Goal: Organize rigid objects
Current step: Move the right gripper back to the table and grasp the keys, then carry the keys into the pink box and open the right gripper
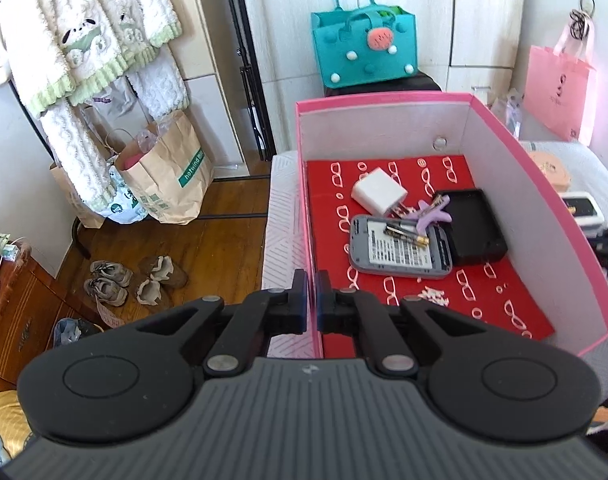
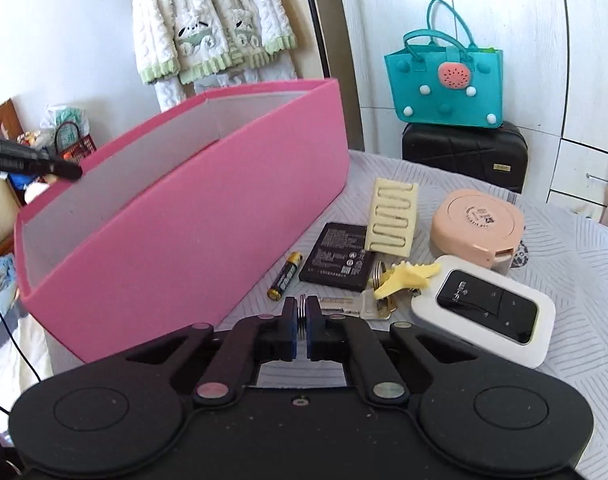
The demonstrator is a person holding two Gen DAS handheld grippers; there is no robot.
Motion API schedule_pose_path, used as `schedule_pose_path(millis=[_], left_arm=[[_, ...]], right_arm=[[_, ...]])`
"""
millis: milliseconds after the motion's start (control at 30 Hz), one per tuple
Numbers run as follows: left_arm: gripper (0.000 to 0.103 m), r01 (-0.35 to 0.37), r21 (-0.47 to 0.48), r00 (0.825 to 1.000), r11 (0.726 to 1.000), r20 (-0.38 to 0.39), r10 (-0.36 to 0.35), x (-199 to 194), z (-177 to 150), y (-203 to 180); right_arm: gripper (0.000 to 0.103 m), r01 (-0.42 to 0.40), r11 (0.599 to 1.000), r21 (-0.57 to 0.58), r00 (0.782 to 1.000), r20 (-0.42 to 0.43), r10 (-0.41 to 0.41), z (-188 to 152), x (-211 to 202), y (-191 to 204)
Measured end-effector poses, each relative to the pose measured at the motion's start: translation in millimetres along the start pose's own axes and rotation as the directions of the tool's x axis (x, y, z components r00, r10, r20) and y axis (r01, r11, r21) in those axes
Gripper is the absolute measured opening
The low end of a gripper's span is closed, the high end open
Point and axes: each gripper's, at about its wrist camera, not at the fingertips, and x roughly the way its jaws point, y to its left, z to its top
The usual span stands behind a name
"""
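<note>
A pink box (image 1: 544, 184) with a red patterned floor holds a white charger (image 1: 378, 192), a grey device back (image 1: 400, 254) with batteries on it, a purple clip (image 1: 432, 212) and a black case (image 1: 474, 228). My left gripper (image 1: 312, 280) is shut on the box's near left wall. In the right wrist view the box (image 2: 192, 236) is at left. My right gripper (image 2: 302, 306) is shut on a metal key ring (image 2: 302, 320) joined to a key (image 2: 344, 305) and a yellow charm (image 2: 408, 276). Beside them lie an AA battery (image 2: 285, 276), a black battery pack (image 2: 338, 257), a cream comb-like piece (image 2: 392, 216), a pink round case (image 2: 478, 222) and a white router (image 2: 484, 312).
A teal bag (image 2: 444, 84) stands on a black suitcase (image 2: 464, 156) behind the grey quilted surface (image 2: 564, 248). A pink paper bag (image 1: 558, 88) hangs at right. Shoes (image 1: 132, 280) and paper bags (image 1: 168, 176) are on the wooden floor at left.
</note>
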Motion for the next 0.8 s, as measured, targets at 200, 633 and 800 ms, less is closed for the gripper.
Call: schedule_pose_path(millis=[200,633,800], left_arm=[[0.003,0.016,0.004,1.0,1.0,-0.015,-0.016,0.2,0.8,3.2],[0.003,0.03,0.006,0.998,1.0,-0.049,-0.03,1.1,5.3,5.1],[0.003,0.043,0.01,0.997,0.999,-0.071,-0.042,1.6,8.6,6.5]], right_arm=[[0.005,-0.032,0.999,0.029,0.999,0.038,0.031,20.4,-20.7,4.7],[0.005,-0.076,0.996,-0.052,0.984,0.16,0.083,82.7,-63.9,34.4],[0.005,-0.141,0.984,-0.107,0.971,0.177,0.158,104.1,-70.7,54.9]])
